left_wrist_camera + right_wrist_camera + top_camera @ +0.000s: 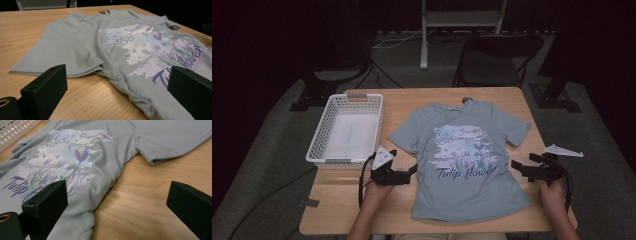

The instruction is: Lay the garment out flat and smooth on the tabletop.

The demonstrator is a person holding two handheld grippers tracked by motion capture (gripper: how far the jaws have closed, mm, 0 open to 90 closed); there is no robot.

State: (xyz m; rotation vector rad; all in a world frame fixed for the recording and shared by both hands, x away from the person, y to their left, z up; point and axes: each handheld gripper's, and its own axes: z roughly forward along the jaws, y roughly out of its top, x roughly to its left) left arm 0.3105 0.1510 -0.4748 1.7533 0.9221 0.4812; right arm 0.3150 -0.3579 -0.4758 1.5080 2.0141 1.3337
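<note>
A pale blue-grey T-shirt (pixel 462 155) with a purple "Tulip Flower" print lies flat, front up, on the wooden table (pixel 352 210). My left gripper (pixel 412 170) sits at the shirt's left side seam, below the sleeve, open with nothing between its jaws. In the left gripper view the shirt (pixel 120 45) spreads ahead, its side edge lying between the jaws. My right gripper (pixel 515 165) rests at the shirt's right side, also open and empty. The right gripper view shows the shirt's (pixel 82 157) side edge and right sleeve (pixel 172 137) over bare wood.
A white perforated plastic basket (pixel 346 129) stands empty at the table's left, close behind my left gripper; its corner (pixel 15 130) shows in the right gripper view. A dark folding chair (pixel 497 57) stands beyond the far edge. Bare wood lies along the near-left table.
</note>
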